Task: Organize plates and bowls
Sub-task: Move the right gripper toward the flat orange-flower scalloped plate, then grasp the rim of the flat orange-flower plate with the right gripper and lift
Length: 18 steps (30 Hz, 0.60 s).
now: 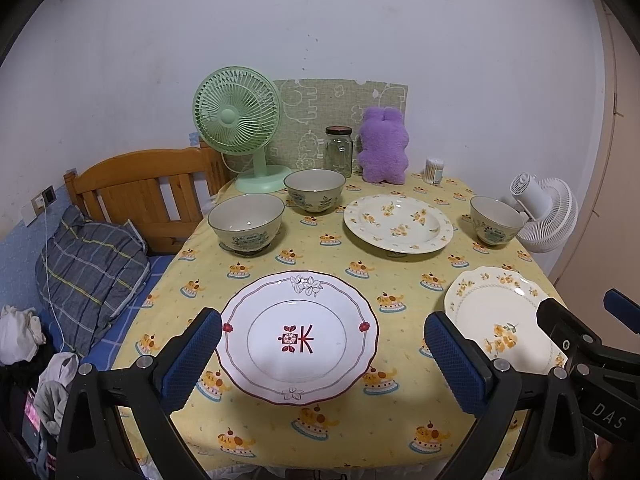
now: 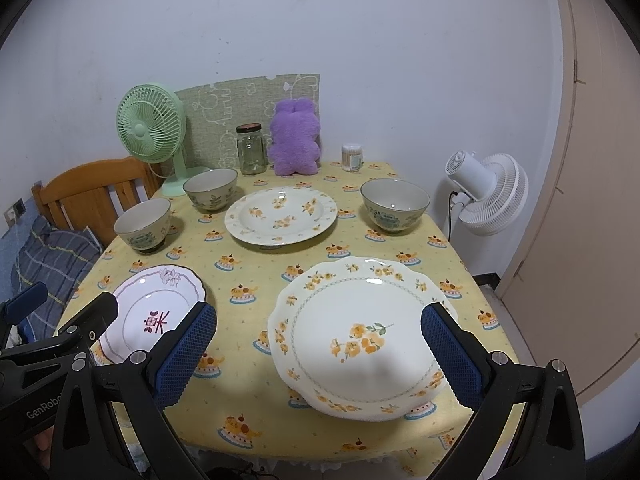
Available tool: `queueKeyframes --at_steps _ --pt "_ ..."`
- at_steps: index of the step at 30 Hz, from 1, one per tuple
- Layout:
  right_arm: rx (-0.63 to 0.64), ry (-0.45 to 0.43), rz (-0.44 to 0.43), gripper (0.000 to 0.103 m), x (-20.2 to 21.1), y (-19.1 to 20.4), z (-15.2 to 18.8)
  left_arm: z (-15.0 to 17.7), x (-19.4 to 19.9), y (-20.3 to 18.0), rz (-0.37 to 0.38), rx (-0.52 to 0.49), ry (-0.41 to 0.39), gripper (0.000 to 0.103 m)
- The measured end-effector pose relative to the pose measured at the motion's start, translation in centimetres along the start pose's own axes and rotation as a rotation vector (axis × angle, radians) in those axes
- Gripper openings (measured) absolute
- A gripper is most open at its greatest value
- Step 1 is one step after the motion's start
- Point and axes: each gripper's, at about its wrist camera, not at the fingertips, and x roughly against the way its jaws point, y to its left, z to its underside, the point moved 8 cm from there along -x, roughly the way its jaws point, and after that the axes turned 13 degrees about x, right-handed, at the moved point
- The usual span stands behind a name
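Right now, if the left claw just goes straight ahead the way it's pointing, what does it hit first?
Most likely the red-trimmed plate, which sits centred between the open left claw fingers and nearest to them. Depth is uncertain; the claw may sit above it.

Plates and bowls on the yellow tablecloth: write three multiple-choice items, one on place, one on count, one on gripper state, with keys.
1. Where is the glass jar?
A. between the green fan and the purple plush toy
B. on the red-trimmed plate
C. beside the white fan

2. How many bowls are on the table?
A. one
B. three
C. five

3. How is the left hand-held gripper?
A. shut on a bowl
B. shut on a plate
C. open, holding nothing

Key: 1 A, the jar stands at the back between fan and toy. 2 B, two bowls sit on the left and one on the right. 3 C, its blue pads stand wide apart above the red-trimmed plate.
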Motion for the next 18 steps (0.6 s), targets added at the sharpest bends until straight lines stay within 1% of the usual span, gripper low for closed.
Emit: queueKeyframes --at_steps 5,11,18 --pt "-0.002 0.013 0.016 0.103 -0.7 0.5 -0.6 -0.6 -0.9 0.5 0.018 -0.002 0.012 0.101" --pt "-0.017 0.034 0.046 0.103 -2.0 1.4 -1.6 -1.8 -2.9 0.8 0.056 -0.022 0.040 0.099" --pt "-0.066 0.075 0.105 0.099 -3.3 1.7 -2.6 -3.3 -5.2 -0.3 0.120 -0.081 0.084 0.092"
